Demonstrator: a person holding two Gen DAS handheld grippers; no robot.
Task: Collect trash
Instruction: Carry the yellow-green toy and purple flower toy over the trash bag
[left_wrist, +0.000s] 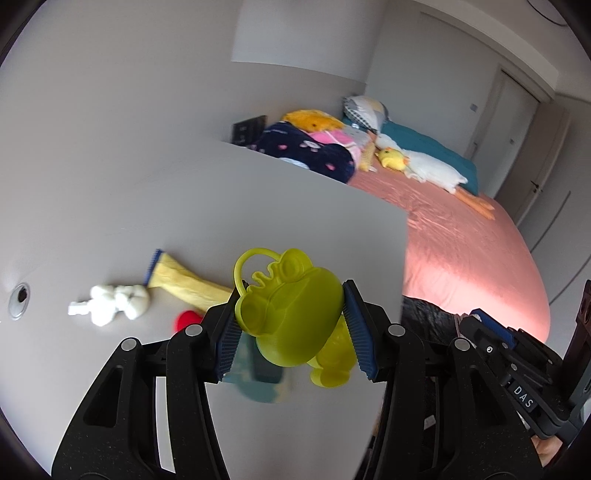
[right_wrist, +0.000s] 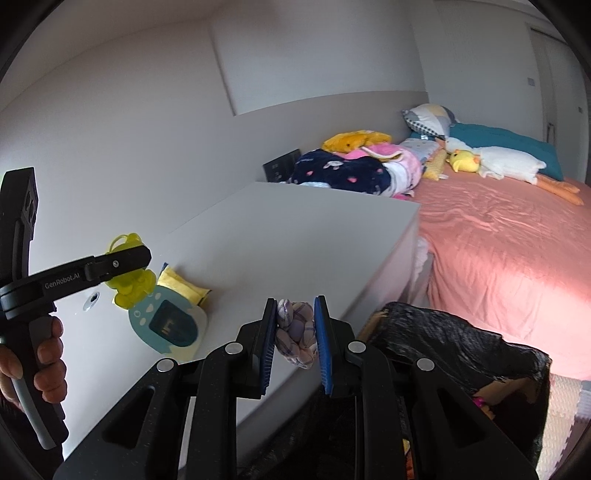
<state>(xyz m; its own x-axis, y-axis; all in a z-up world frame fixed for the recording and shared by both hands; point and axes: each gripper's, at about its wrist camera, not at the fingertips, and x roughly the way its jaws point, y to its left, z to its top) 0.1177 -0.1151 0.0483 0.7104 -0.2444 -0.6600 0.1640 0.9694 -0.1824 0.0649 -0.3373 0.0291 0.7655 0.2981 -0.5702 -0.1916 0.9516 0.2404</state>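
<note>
Behind the grey worktop (right_wrist: 295, 236) I see a bedroom with pale walls and a bed (right_wrist: 509, 258) under a pink sheet, where soft toys and pillows lie. I take the worktop as my landmark.

My left gripper (left_wrist: 291, 325) has its fingers closed on a yellow-green plastic frog (left_wrist: 291, 306), which hangs in the air above the near edge of the worktop. My right gripper (right_wrist: 295, 332) has its fingers nearly together, and they pinch a small checked cloth bundle (right_wrist: 295, 332), also off the surface, beyond the right edge of the worktop. Beside that edge, on the floor side, stands a bin with a black bag (right_wrist: 443, 347), just under and to the right of the right gripper.

On the worktop there are more things: a white crumpled tissue (left_wrist: 114, 302), a yellow packet (left_wrist: 184, 280) beside it, something red (left_wrist: 186, 319) near the frog that I cannot identify, and a blue egg-shaped toy with a screen (right_wrist: 166, 325).

I judge that both held things must go into the black bag. The frog is smooth and rounded, held only at its sides, so it may slip or turn if I swing the hand quickly. The cloth bundle is soft and could stick to the ribbed pads when I let go. The bag mouth looks folded, so a drop from too far to the side may land on the floor. The two grippers are near each other and could collide above the bag.
</note>
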